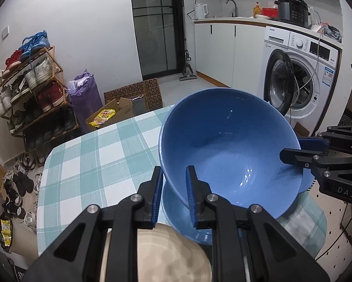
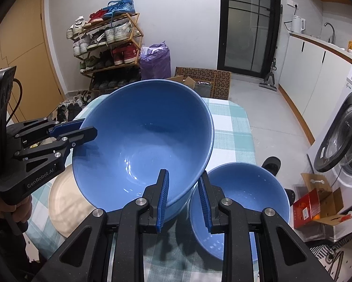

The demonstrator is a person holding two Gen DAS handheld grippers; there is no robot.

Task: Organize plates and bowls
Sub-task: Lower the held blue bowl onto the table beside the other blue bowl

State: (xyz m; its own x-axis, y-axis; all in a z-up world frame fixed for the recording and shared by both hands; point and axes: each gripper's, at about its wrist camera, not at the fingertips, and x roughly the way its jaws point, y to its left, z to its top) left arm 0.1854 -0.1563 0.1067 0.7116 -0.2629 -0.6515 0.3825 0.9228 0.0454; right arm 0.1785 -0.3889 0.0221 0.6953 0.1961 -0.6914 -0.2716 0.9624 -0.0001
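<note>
- You grip the large glossy blue ceramic bowl by opposite rim edges, left claw and right claw both clenched.
- Keep it level while lowering into the smaller blue bowl on the checked worktop.

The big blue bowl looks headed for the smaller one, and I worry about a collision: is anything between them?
Nothing visible. The big blue bowl, tilted and held at its rim by both the left tool and the right tool, hangs beside the empty smaller bowl.

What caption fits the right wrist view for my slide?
Both grippers grip the rim of a large blue bowl, tilted above a smaller blue bowl and beige plate.
</note>
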